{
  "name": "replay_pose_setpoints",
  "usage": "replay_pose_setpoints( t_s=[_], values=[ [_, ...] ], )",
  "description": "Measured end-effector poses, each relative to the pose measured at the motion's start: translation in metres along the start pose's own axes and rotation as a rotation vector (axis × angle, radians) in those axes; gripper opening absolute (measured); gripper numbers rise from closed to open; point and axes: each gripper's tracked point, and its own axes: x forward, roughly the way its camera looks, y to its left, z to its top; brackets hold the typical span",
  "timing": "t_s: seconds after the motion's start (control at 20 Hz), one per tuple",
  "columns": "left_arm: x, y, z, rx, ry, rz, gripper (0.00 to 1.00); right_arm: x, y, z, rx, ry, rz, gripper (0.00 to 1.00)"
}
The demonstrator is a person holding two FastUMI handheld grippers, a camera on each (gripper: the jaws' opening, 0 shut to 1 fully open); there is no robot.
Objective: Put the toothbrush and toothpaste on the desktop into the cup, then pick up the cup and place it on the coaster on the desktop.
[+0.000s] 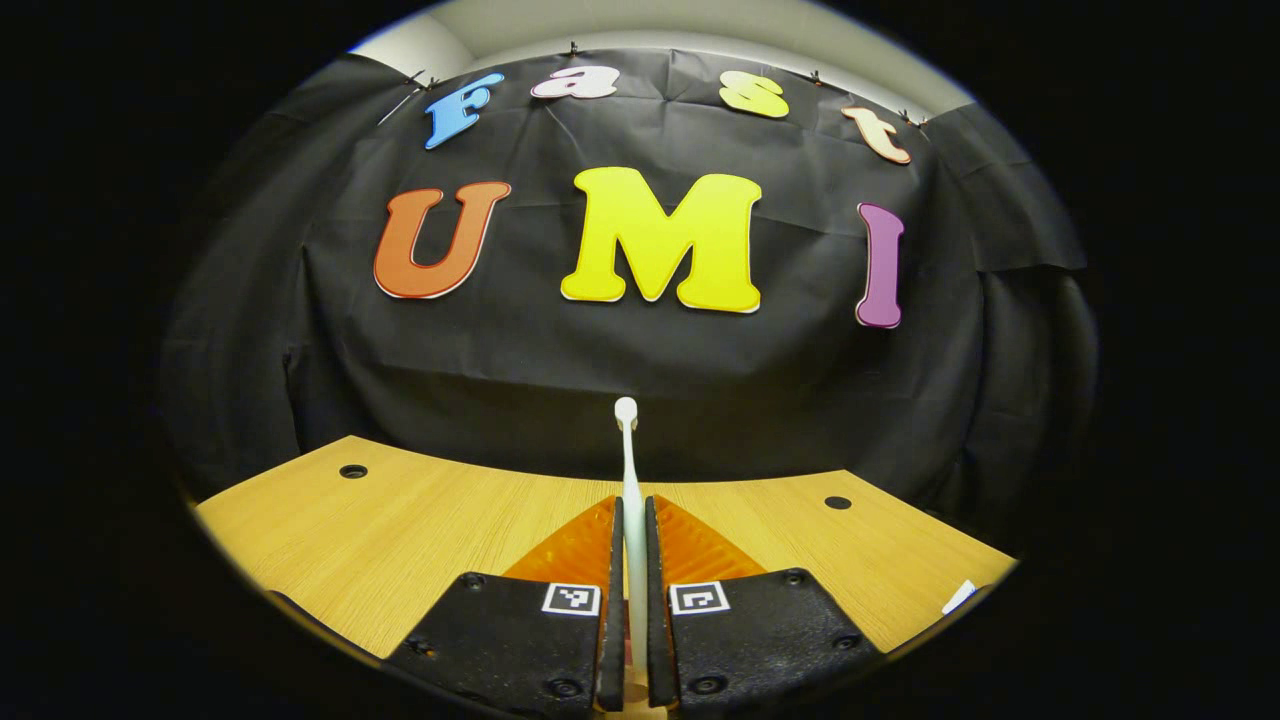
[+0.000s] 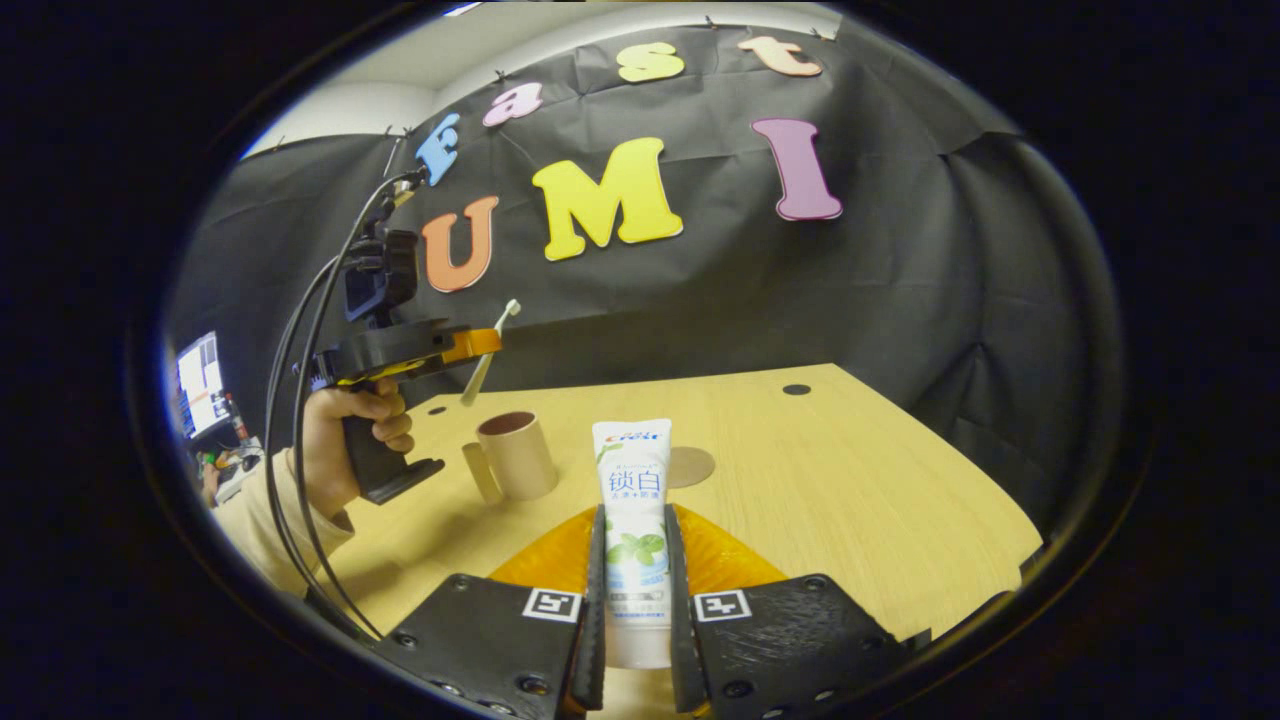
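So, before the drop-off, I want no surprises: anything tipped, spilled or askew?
Nothing stands out. The cup stands upright on the table, the coaster lies flat beside it; toothbrush and toothpaste sit clamped in their grippers.

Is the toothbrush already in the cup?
No: in the right gripper view the toothbrush is clamped in the left claw, held in the air above the cup.

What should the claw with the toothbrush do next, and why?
Probably lower the toothbrush into the cup. The left claw is shut on it, tilted, up above the open cup, which looks empty. The right claw grips the toothpaste.
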Motion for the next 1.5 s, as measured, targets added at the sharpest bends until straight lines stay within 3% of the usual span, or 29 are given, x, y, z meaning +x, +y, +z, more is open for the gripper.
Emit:
replay_pose_setpoints(
  t_s=[0.45,0.5,0.55,0.65,0.8,0.95,1.25,1.5],
  values=[
    [0.002,0.007,-0.016,0.007,0.031,0.027,0.12,0.003,-0.002,-0.005,-0.005,0.003,-0.018,0.26],
    [-0.001,0.008,-0.015,0.018,0.030,0.039,0.17,0.003,0.001,-0.005,-0.006,-0.001,-0.016,0.26],
    [-0.003,0.004,-0.019,0.026,0.048,0.015,0.24,0.003,0.001,-0.005,-0.003,-0.003,-0.010,0.29],
    [-0.009,0.000,-0.027,0.046,0.086,-0.006,1.00,0.004,0.002,-0.004,-0.001,-0.011,-0.006,0.26],
    [-0.026,0.012,-0.025,0.090,0.072,0.032,1.00,0.010,0.013,0.003,0.007,-0.015,0.016,0.26],
    [-0.054,0.024,-0.009,0.075,0.008,0.039,0.99,0.037,0.048,0.026,0.026,-0.010,0.097,0.27],
    [-0.103,0.066,-0.011,0.022,0.021,0.077,1.00,0.083,0.120,0.103,0.053,-0.113,0.219,0.29],
    [-0.126,0.089,-0.032,0.000,0.066,0.086,0.99,0.146,0.154,0.140,0.118,-0.142,0.227,0.28]
  ],
)
